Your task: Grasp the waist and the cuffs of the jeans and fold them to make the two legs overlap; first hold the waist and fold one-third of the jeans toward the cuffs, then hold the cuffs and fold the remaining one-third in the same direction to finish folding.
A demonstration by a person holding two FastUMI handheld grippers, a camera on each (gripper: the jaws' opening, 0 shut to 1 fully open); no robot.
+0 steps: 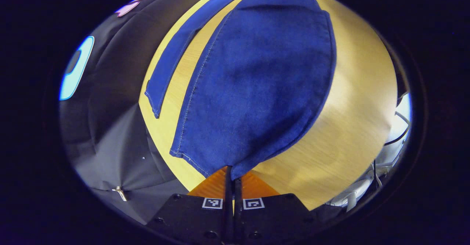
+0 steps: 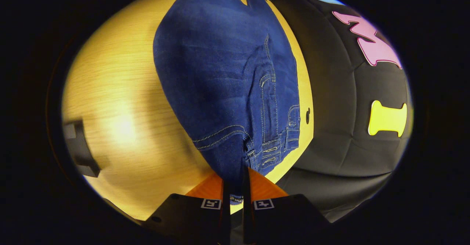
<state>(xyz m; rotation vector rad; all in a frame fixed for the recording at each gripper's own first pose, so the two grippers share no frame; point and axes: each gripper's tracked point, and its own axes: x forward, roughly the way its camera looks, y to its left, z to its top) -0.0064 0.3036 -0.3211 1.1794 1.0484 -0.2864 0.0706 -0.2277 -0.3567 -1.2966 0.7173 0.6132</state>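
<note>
Dark blue jeans [image 1: 257,83] lie on a light wooden table [image 1: 352,127]. In the left gripper view, one leg's cuff end rises off the table, with my left gripper [image 1: 232,173] shut on the cuff's near edge. The other leg [image 1: 183,46] lies flat to the left, reaching away toward the table's far side. In the right gripper view the waist end of the jeans [image 2: 227,76], with belt loops and a pocket seam, lifts toward the camera. My right gripper [image 2: 235,180] is shut on the waistband, the cloth pinched between its fingers.
The table's edge runs close to the black cloth wall [image 2: 349,109] on the right of the right gripper view. A dark object [image 2: 79,147] sits at the table's left edge there. White cables and gear [image 1: 389,142] lie past the table's right side in the left gripper view.
</note>
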